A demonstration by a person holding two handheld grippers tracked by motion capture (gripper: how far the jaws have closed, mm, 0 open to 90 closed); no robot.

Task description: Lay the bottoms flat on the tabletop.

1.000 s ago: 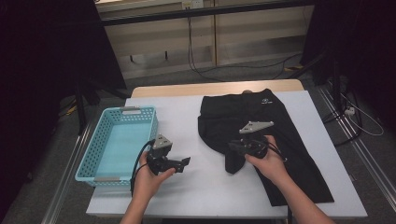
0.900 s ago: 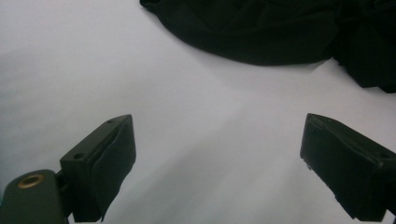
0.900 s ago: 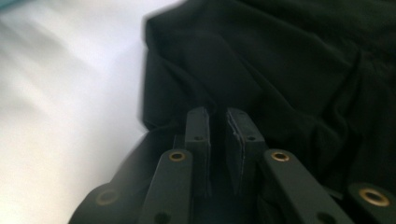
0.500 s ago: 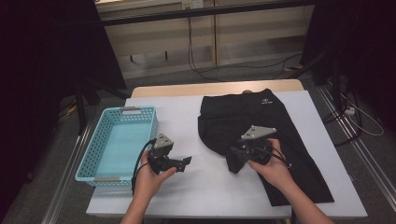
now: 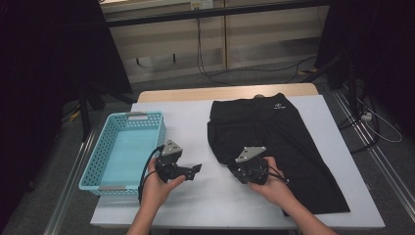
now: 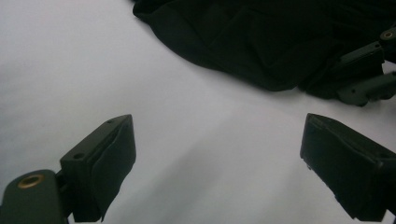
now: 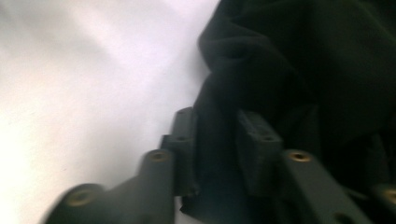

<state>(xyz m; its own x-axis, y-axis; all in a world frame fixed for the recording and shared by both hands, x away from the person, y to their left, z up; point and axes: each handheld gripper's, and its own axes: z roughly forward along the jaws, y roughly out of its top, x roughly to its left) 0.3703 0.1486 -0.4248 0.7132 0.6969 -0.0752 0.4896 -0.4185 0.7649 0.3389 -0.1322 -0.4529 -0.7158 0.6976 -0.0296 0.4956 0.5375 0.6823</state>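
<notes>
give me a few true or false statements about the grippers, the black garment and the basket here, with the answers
1. The right gripper has black garment fabric pinched between its jaws. True.
2. The left gripper is shut on the garment. False: its jaws stand wide apart over bare white table.
3. The blue basket holds folded clothes. False: nothing lies in it.
4. The basket sits to the left of the garment in the high view. True.
5. The garment hangs over the basket's rim. False: it lies on the table, apart from the basket.

lab, dark curtains [image 5: 44, 73], floor cables [image 5: 205, 68], rails [image 5: 73, 186]
</notes>
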